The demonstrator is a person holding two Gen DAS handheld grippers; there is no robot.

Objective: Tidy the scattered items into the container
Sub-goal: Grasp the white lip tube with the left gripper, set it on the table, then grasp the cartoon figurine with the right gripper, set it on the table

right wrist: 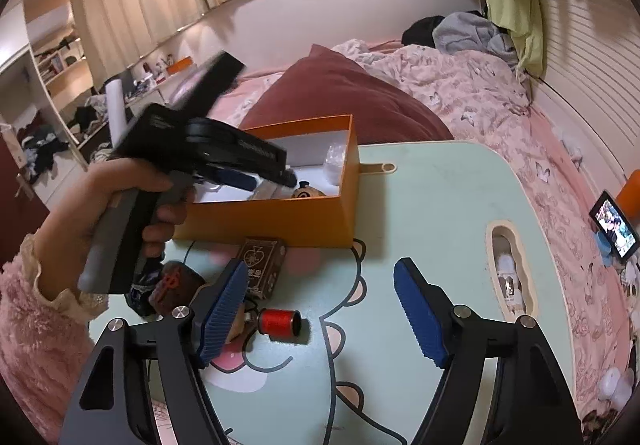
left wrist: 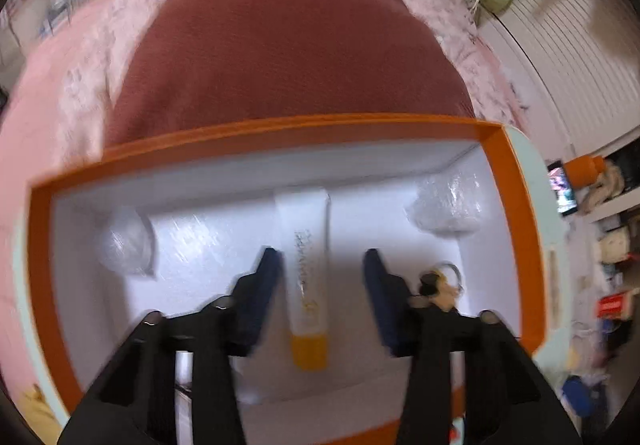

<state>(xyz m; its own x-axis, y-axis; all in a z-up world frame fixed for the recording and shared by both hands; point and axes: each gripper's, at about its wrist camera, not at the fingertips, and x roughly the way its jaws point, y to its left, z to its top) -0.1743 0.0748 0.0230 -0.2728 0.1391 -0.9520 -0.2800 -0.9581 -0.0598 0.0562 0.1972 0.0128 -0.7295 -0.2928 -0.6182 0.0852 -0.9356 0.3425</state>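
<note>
Box (left wrist: 516,213): orange outside, white inside, standing on my desk (right wrist: 432,205) at its far edge. Contents: one white tube (left wrist: 306,265) with a yellow cap, lying flat along the middle of the floor; two clear plastic-wrapped bundles, one in the far left corner (left wrist: 126,241) and one in the far right corner (left wrist: 448,205); one small charm with a metal ring (left wrist: 438,283) near the right wall, blurred, so I cannot tell more about it.

Desk: pale green top with a cartoon print, set over a bed. Still lying on it, on my side of the box: a dark card pack (right wrist: 264,269) just beside the box wall; a red thread spool (right wrist: 278,321) on its side; a dark pouch with a red mark (right wrist: 172,285) to the left, partly hidden by my left hand (right wrist: 120,205).

Room: dark red pillow (left wrist: 280,37) behind the box, pink patterned quilt (right wrist: 460,93), a lit phone (right wrist: 614,229) on the bed to the right, curtains at the back.

Left gripper (left wrist: 318,267): inside the box, jaws spread wide and holding nothing; the tube lies between them, touching neither as far as I can see.

Right gripper (right wrist: 320,309): above the desk, jaws spread apart, empty; the spool lies between them, nearer the left finger.
</note>
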